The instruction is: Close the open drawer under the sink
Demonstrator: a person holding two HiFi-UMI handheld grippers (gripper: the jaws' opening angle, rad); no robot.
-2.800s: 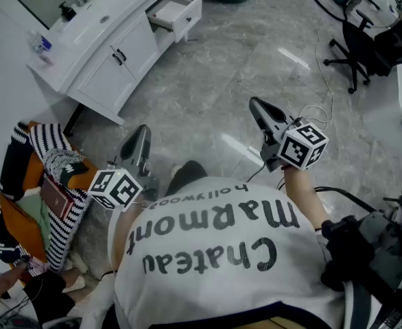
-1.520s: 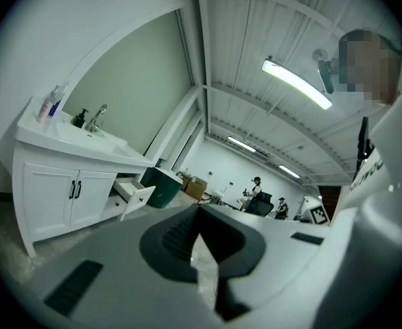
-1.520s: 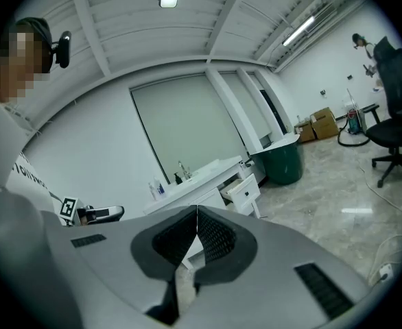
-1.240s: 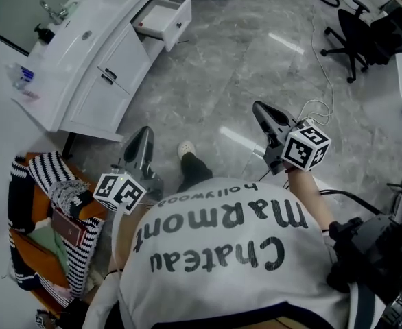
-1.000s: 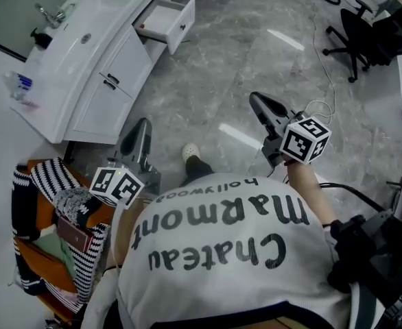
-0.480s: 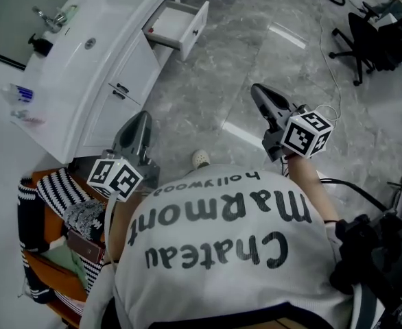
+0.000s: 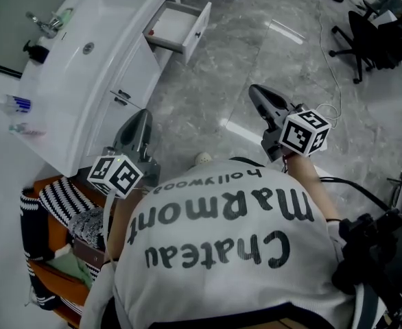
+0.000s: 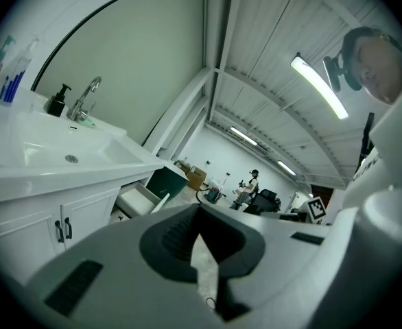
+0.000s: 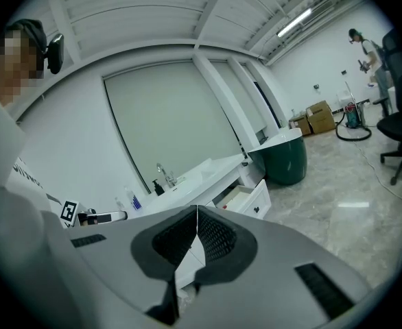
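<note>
Glossy white finish on drawer (image 7: pixel 182 27) and sink top (image 7: pixel 115 19); polished, reflective stone-look floor (image 7: pixel 242 60); shiny metal tap (image 7: pixel 44 25).

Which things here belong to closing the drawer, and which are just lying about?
Job: drawer, pulled open; cabinet that holds it; left hand-held gripper and right hand-held gripper, both shut and empty.
Lying about: soap bottle, tap, striped cloth, chair.
</note>
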